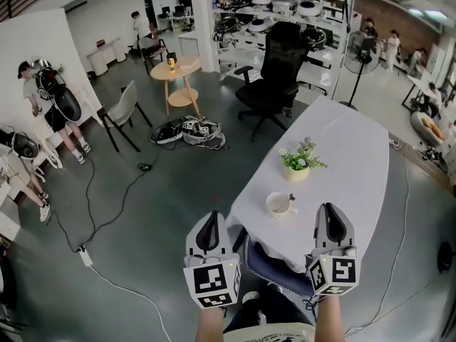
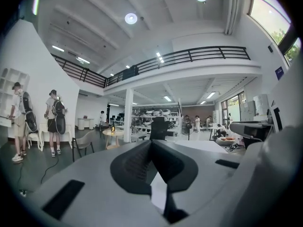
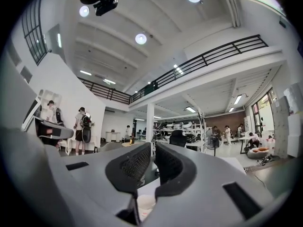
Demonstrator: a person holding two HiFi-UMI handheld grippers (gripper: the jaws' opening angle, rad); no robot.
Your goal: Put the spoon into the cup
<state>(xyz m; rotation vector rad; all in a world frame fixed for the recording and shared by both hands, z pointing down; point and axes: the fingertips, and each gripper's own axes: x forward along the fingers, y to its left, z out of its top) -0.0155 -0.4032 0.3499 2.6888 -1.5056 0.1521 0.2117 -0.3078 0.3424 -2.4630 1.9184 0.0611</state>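
Observation:
A white cup (image 1: 278, 205) stands on the white-clothed table (image 1: 349, 162), near its front end. A small spoon handle (image 1: 291, 197) seems to stick up from the cup's right rim. Both grippers are held up level on my side of the table, short of the cup. The left gripper (image 1: 209, 228) is to the cup's lower left, off the table's edge; its jaws meet at the tips (image 2: 151, 142) and hold nothing. The right gripper (image 1: 333, 218) is to the cup's lower right, jaws nearly together with a thin slit (image 3: 152, 150) and nothing in it. Below those jaws a pale cup (image 3: 145, 205) shows.
A small potted plant (image 1: 299, 164) stands just beyond the cup. A black office chair (image 1: 279, 66) is at the table's far end, and a dark blue seat (image 1: 274, 269) is under its near edge. On the floor at left are cables (image 1: 187, 130), a grey chair (image 1: 122, 112), a round wooden table (image 1: 176, 70) and people.

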